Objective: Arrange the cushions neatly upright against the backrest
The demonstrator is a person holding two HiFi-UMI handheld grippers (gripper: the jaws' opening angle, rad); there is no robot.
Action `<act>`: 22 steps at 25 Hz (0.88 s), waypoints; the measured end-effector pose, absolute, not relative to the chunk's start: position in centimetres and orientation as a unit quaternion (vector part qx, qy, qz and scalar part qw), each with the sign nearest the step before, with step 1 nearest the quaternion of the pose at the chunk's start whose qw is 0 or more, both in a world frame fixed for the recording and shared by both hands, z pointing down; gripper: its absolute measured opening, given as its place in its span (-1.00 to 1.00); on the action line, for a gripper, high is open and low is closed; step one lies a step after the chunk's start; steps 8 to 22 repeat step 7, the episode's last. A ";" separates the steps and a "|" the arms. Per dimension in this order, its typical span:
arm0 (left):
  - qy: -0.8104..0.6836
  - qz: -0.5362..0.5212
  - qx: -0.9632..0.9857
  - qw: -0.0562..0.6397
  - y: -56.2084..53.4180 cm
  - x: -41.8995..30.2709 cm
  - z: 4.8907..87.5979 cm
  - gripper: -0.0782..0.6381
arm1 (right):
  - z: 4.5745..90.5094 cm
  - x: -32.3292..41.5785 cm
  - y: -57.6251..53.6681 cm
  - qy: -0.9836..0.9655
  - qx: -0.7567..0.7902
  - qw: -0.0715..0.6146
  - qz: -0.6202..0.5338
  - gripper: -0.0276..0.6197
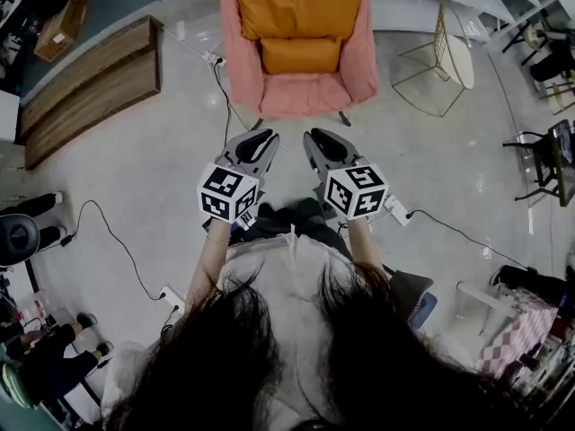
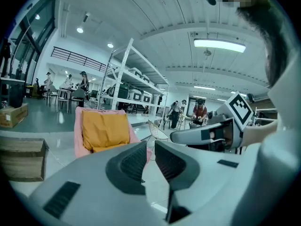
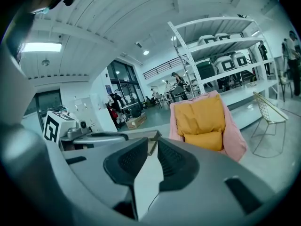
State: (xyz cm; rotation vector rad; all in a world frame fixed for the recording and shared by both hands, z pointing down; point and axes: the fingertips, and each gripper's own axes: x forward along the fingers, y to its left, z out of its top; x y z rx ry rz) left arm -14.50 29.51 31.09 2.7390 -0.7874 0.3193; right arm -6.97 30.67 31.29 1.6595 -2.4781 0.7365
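Note:
A pink armchair stands on the floor ahead of me. A large orange cushion leans upright against its backrest. A smaller orange cushion lies across the seat in front of it. Both grippers hover side by side well short of the chair, touching nothing. My left gripper and right gripper point at the chair, jaws drawn together to a narrow slit with nothing between them. The left gripper view looks past the left gripper to the large cushion. The right gripper view looks past the right gripper to both cushions.
A low wooden platform lies left of the chair, and a cardboard box sits beyond it. A wire-frame chair stands to the right. A power strip and cables run over the floor by the armchair's left side. People and shelving stand far behind.

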 end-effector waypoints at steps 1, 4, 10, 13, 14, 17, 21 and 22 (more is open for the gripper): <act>-0.271 0.108 0.947 0.137 29.6 -14.4 31.0 -0.65 | 31.3 -6.9 30.7 -0.806 0.540 0.035 0.239 -0.67; -0.269 0.105 0.948 0.135 29.7 -14.0 30.8 -0.65 | 31.1 -6.5 30.8 -0.806 0.541 0.035 0.235 -0.67; -0.269 0.102 0.949 0.131 29.5 -13.7 30.3 -0.65 | 30.7 -6.2 30.7 -0.808 0.542 0.035 0.231 -0.67; -0.269 0.102 0.949 0.131 29.5 -13.7 30.3 -0.65 | 30.7 -6.2 30.7 -0.808 0.542 0.035 0.231 -0.67; -0.269 0.102 0.949 0.131 29.5 -13.7 30.3 -0.65 | 30.7 -6.2 30.7 -0.808 0.542 0.035 0.231 -0.67; -0.269 0.102 0.949 0.131 29.5 -13.7 30.3 -0.65 | 30.7 -6.2 30.7 -0.808 0.542 0.035 0.231 -0.67; -0.269 0.102 0.949 0.131 29.5 -13.7 30.3 -0.65 | 30.7 -6.2 30.7 -0.808 0.542 0.035 0.231 -0.67; -0.269 0.102 0.949 0.131 29.5 -13.7 30.3 -0.65 | 30.7 -6.2 30.7 -0.808 0.542 0.035 0.231 -0.67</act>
